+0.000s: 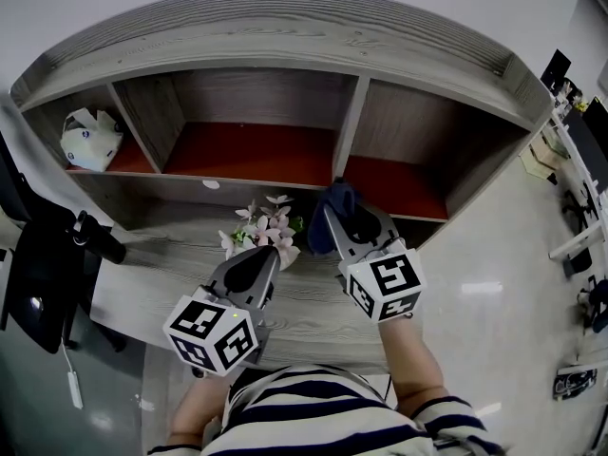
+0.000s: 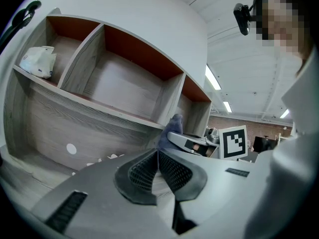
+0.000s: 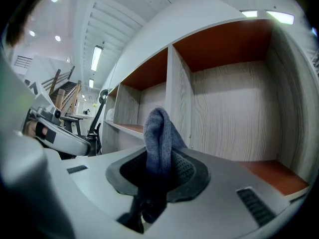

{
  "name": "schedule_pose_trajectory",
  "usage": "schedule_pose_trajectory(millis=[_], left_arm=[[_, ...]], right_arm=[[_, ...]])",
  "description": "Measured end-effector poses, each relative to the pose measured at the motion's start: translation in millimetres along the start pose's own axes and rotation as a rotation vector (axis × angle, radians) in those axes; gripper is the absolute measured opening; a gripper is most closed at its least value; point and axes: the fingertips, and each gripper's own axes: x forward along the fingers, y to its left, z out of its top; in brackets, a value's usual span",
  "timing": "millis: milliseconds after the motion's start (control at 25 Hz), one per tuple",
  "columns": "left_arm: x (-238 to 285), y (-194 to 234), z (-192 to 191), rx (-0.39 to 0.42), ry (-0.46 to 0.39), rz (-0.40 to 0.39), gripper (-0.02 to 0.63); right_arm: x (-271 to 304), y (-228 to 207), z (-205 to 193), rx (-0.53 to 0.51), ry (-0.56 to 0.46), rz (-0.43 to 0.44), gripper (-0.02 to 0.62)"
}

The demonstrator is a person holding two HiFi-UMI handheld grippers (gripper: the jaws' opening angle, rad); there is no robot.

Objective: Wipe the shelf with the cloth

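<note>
A grey wooden shelf unit (image 1: 275, 41) with three compartments floored in red-brown stands on the desk in front of me. My right gripper (image 1: 334, 207) is shut on a dark blue cloth (image 1: 332, 202), held just before the divider between the middle and right compartments. In the right gripper view the blue cloth (image 3: 159, 138) sticks up folded between the jaws, before the right compartment (image 3: 234, 123). My left gripper (image 1: 261, 259) is shut and empty, low over the desk near the flowers; its jaws (image 2: 158, 171) meet with nothing between them.
Small white and pink flowers (image 1: 261, 228) lie on the desk (image 1: 152, 274) by the left gripper. A white crumpled bag (image 1: 90, 139) sits in the left compartment. A black office chair (image 1: 47, 255) stands at left. Office floor and equipment are at right.
</note>
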Motion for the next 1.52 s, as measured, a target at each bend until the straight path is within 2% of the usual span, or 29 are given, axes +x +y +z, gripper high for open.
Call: schedule_pose_trajectory(millis=[120, 280, 560, 800, 1200, 1520], left_arm=[[-1.2, -0.5, 0.6, 0.002, -0.004, 0.000, 0.020], [-3.6, 0.2, 4.2, 0.004, -0.017, 0.004, 0.021], [-2.0, -3.6, 6.5, 0.013, -0.028, -0.005, 0.020], [-2.8, -9.0, 16.1, 0.049, -0.062, -0.013, 0.020], [1.8, -11.4, 13.9, 0.046, -0.051, -0.027, 0.020], [5.7, -16.0, 12.3, 0.044, -0.044, -0.041, 0.020]], right_arm=[[-3.8, -0.8, 6.8, 0.012, -0.007, -0.002, 0.100], [-14.8, -2.3, 37.2, 0.019, -0.071, 0.007, 0.100], [-30.5, -0.7, 115.7, -0.077, -0.235, 0.034, 0.100], [-34.9, 4.4, 159.0, -0.143, -0.313, 0.034, 0.100], [-28.4, 1.8, 198.3, -0.204, -0.371, 0.010, 0.100], [-22.0, -8.8, 203.6, -0.232, -0.360, -0.026, 0.100]])
